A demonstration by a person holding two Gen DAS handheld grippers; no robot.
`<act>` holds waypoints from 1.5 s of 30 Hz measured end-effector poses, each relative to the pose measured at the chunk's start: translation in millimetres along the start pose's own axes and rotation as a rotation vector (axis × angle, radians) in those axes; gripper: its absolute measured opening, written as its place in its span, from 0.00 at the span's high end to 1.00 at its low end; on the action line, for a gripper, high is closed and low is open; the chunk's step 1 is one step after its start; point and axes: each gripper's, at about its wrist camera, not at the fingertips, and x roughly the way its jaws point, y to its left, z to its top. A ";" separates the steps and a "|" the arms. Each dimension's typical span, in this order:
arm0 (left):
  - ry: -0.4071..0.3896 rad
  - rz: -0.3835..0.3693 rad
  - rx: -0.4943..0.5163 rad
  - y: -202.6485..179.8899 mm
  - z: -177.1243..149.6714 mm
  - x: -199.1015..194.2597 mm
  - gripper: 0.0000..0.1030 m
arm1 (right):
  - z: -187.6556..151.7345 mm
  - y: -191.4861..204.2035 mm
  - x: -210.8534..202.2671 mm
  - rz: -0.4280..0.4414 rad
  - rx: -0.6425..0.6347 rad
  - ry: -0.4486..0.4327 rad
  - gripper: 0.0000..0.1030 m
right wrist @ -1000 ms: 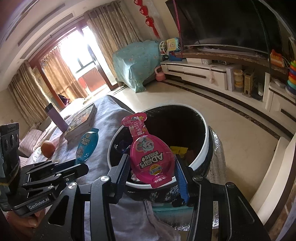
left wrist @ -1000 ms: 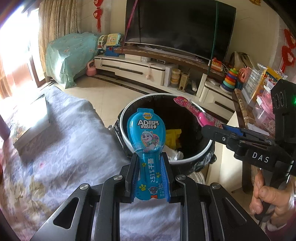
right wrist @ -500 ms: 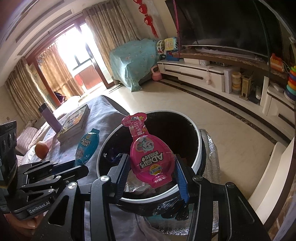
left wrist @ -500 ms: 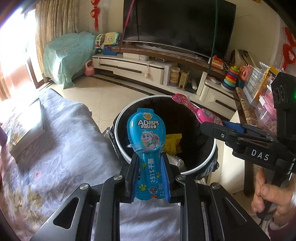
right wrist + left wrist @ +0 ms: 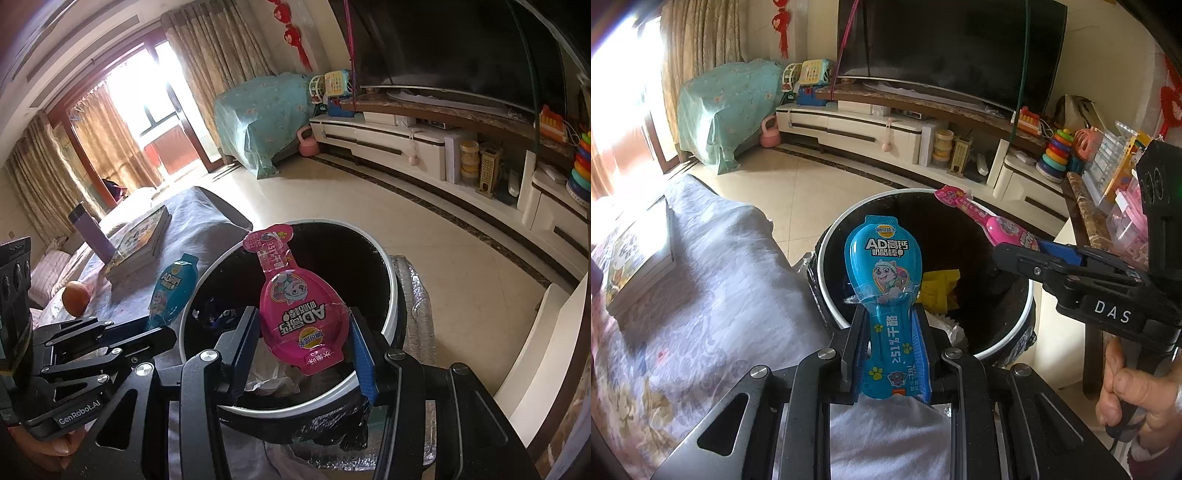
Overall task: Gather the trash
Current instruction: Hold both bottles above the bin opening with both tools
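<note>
In my left gripper (image 5: 889, 326) a blue snack wrapper (image 5: 882, 266) stands upright, the pads shut on its narrow stem; its head reaches over the near rim of the black trash bin (image 5: 827, 258). My right gripper (image 5: 303, 332) is shut on a pink snack wrapper (image 5: 301, 314) and holds it above the bin's white rim (image 5: 392, 291). The left wrist view shows the pink wrapper (image 5: 990, 225) and right gripper (image 5: 1015, 254) over the bin's right side. From the right wrist view, the blue wrapper (image 5: 171, 291) and left gripper (image 5: 155, 332) sit left of the bin.
Yellow packaging (image 5: 938, 288) and white paper lie in the bin. A cloth-covered table (image 5: 713, 280) on the left carries books (image 5: 639, 254), an orange (image 5: 75, 297) and a purple bottle (image 5: 92, 236). Beyond the tiled floor stands a TV cabinet (image 5: 871, 129); toys crowd the right.
My left gripper has carried the blue wrapper closer to the bin, so its head now overlaps the near rim. The right gripper and pink wrapper have hardly moved.
</note>
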 end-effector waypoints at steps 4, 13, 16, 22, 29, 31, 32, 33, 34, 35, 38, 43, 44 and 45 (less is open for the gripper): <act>0.002 0.002 -0.003 0.7 2.9 2.9 0.80 | 1.0 0.8 1.2 -0.006 -0.007 0.002 0.53; 0.011 0.005 -0.013 1.8 7.5 9.0 0.80 | 3.5 0.2 8.0 -0.015 -0.013 0.023 0.53; 0.015 0.003 -0.017 2.4 9.4 11.6 0.80 | 4.6 -1.4 8.3 -0.017 -0.014 0.026 0.53; 0.016 -0.002 -0.014 0.4 14.0 15.0 0.80 | 4.6 -2.1 9.0 -0.023 -0.018 0.028 0.53; 0.023 0.000 -0.007 0.2 15.4 19.0 0.80 | 6.6 -6.1 13.9 -0.034 -0.016 0.045 0.53; 0.026 0.000 -0.008 1.1 16.1 19.7 0.80 | 6.0 -7.6 14.3 -0.035 -0.014 0.048 0.53; 0.027 -0.001 -0.009 1.5 16.7 20.4 0.80 | 7.5 -6.6 14.5 -0.036 -0.013 0.050 0.53; 0.029 -0.001 -0.009 0.8 17.5 20.8 0.80 | 7.4 -7.6 14.4 -0.037 -0.012 0.051 0.53; 0.030 -0.001 -0.009 0.1 18.0 21.4 0.80 | 8.7 -7.5 15.0 -0.037 -0.011 0.052 0.53; 0.031 0.000 -0.008 -0.3 18.5 22.1 0.80 | 8.7 -8.2 14.8 -0.037 -0.010 0.053 0.53; 0.034 0.000 -0.007 -0.9 19.3 23.4 0.80 | 8.3 -8.0 14.6 -0.036 -0.013 0.053 0.53; 0.038 0.001 -0.008 -2.3 20.7 26.8 0.80 | 7.2 -9.2 15.7 -0.036 -0.016 0.059 0.53; 0.038 0.001 -0.008 -2.6 20.8 27.0 0.80 | 7.3 -8.7 16.3 -0.037 -0.017 0.060 0.53; 0.039 0.002 -0.007 -2.7 20.9 27.1 0.80 | 7.8 -7.8 16.6 -0.037 -0.017 0.060 0.53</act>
